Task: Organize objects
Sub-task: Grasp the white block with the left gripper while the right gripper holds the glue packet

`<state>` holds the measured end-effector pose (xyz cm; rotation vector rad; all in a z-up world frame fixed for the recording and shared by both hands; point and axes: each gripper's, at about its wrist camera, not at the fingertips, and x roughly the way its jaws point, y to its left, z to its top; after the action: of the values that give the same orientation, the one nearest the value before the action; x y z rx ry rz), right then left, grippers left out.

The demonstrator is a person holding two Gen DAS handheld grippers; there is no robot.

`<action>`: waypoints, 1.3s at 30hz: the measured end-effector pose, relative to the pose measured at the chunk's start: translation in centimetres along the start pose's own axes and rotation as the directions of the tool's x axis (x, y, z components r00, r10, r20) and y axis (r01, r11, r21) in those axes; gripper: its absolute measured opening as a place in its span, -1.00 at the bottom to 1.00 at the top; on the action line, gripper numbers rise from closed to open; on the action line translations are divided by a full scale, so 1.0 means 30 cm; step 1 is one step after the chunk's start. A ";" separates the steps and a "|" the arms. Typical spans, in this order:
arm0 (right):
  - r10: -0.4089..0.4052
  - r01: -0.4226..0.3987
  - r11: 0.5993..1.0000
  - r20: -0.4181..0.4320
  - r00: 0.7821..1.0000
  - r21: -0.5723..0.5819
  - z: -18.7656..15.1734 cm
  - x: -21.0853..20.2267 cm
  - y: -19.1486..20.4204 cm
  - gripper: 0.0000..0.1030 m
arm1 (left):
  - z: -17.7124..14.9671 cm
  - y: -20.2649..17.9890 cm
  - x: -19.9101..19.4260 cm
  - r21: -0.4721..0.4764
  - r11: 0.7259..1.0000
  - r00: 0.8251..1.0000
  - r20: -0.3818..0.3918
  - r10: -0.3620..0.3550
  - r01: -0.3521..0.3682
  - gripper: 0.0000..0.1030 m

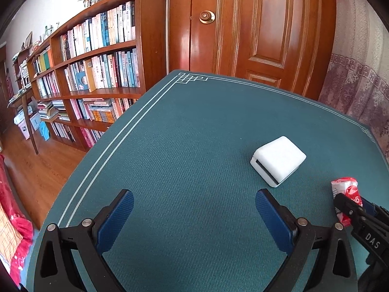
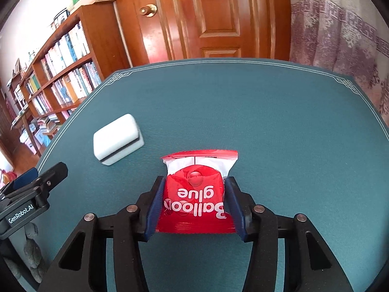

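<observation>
The right gripper (image 2: 193,206) has its two blue-padded fingers (image 2: 154,209) pressed against the left and right sides of a red and white packet (image 2: 197,189), which fills the gap between them. The packet reads "Balloon glue", upside down in the right wrist view, and its crimped white end points toward the far edge of the table (image 2: 267,112). It sits over the near middle of the green table cover; whether it rests on the cover or hangs just above it cannot be told.

The left gripper (image 1: 194,215) has its fingers (image 1: 116,219) spread wide with nothing between them, only bare cover. It hovers near the left edge of the table, to the left of the right gripper.

A white box (image 2: 118,142) with a dark slot along one side lies flat on the cover, beyond the left gripper and to the left of the packet, apart from both.

Past the table's far edge stand a wooden door (image 2: 206,17), a bookshelf (image 1: 97,56) full of books to the left, and a patterned curtain (image 2: 340,43) to the right.
</observation>
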<state>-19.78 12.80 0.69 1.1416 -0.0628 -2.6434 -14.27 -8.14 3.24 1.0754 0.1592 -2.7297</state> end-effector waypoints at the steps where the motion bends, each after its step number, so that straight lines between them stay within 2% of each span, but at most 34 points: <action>1: -0.008 0.008 1.000 0.003 1.000 0.015 -0.002 -0.005 -0.017 -0.01 | 0.000 -0.010 0.001 0.009 1.000 1.000 0.001 0.000 0.000 0.98; 8: -0.020 0.020 1.000 0.004 1.000 0.021 -0.003 -0.005 -0.026 0.00 | 0.024 -0.093 0.033 0.066 0.997 0.999 -0.028 -0.036 0.038 0.98; 22: 0.029 -0.030 0.998 0.014 0.999 0.054 -0.010 -0.008 -0.048 0.02 | 0.112 -0.283 0.145 0.236 0.970 0.998 -0.039 -0.051 0.059 0.97; 27: 0.034 -0.035 0.998 0.015 0.999 0.057 -0.009 -0.008 -0.048 0.02 | 0.115 -0.293 0.172 0.243 0.964 0.993 -0.065 -0.093 0.107 0.77; 29: 0.035 -0.035 0.998 0.015 0.999 0.057 -0.009 -0.008 -0.048 0.02 | 0.107 -0.299 0.178 0.253 0.960 0.991 -0.081 -0.104 0.121 0.61; 31: 0.034 -0.035 0.998 0.015 0.999 0.057 -0.009 -0.008 -0.048 0.02 | 0.100 -0.304 0.178 0.260 0.955 0.988 -0.093 -0.126 0.147 0.36; 32: 0.034 -0.035 0.998 0.015 0.999 0.057 -0.009 -0.008 -0.049 0.02 | 0.097 -0.306 0.172 0.260 0.952 0.986 -0.092 -0.140 0.160 0.31; 35: 0.032 -0.033 0.998 0.014 0.999 0.054 -0.009 -0.006 -0.048 0.03 | 0.087 -0.299 0.159 0.245 0.954 0.984 -0.090 -0.152 0.170 0.23; 39: 0.033 -0.034 0.998 0.014 0.999 0.054 -0.009 -0.006 -0.049 0.03 | 0.070 -0.268 0.129 0.193 0.959 0.978 -0.080 -0.194 0.207 0.22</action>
<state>-19.80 14.29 0.41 1.1297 -0.1559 -2.6351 -20.24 -1.25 2.33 1.2600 0.0001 -2.9467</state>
